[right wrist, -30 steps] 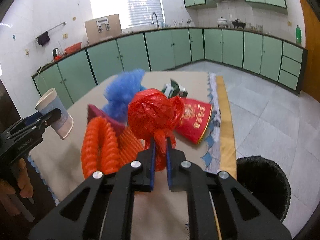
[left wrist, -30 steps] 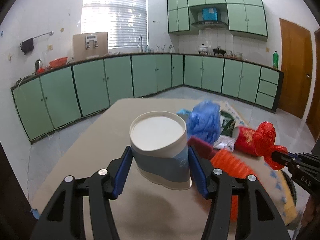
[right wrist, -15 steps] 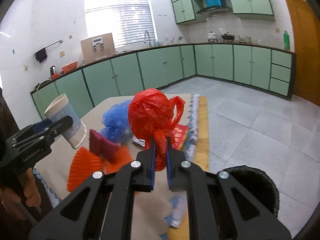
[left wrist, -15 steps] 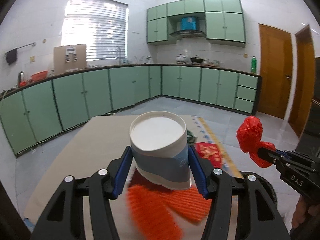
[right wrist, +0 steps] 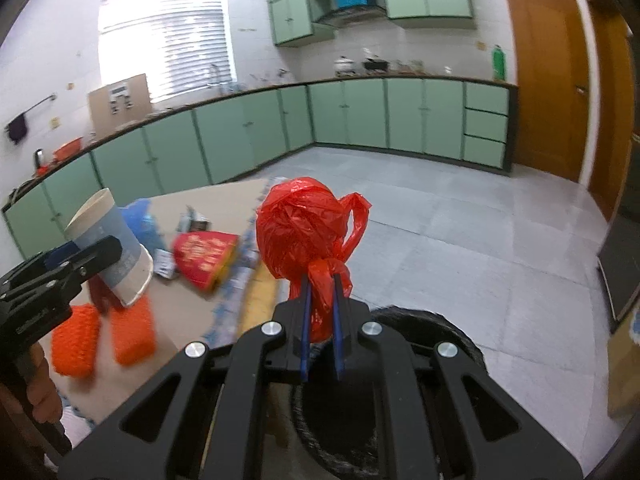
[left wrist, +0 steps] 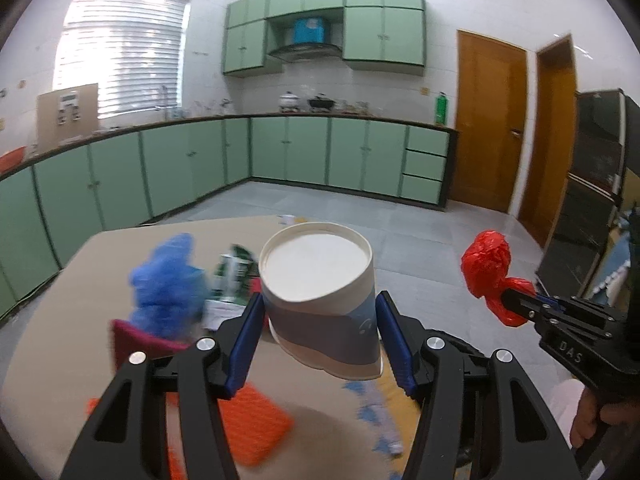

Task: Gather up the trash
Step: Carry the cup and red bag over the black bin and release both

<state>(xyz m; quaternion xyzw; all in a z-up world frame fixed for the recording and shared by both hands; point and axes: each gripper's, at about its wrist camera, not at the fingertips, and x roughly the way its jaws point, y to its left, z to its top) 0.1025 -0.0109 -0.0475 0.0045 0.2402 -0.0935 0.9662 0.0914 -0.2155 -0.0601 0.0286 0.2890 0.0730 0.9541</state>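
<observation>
My left gripper (left wrist: 319,312) is shut on a white and blue paper cup (left wrist: 320,296), held above the table; the cup also shows in the right wrist view (right wrist: 112,244). My right gripper (right wrist: 320,308) is shut on a knotted red plastic bag (right wrist: 304,232), held over a black trash bin (right wrist: 400,380) on the floor. The red bag also shows at the right of the left wrist view (left wrist: 486,268).
On the beige table (left wrist: 60,320) lie a blue plastic bag (left wrist: 168,284), orange mesh pieces (right wrist: 104,332), a red packet (right wrist: 204,256), a green and white wrapper (left wrist: 230,276) and a maroon item (left wrist: 136,340). Green cabinets line the far walls.
Both grippers have swung to the right with their loads. The red bag has moved from above the table's edge to above the black bin.
</observation>
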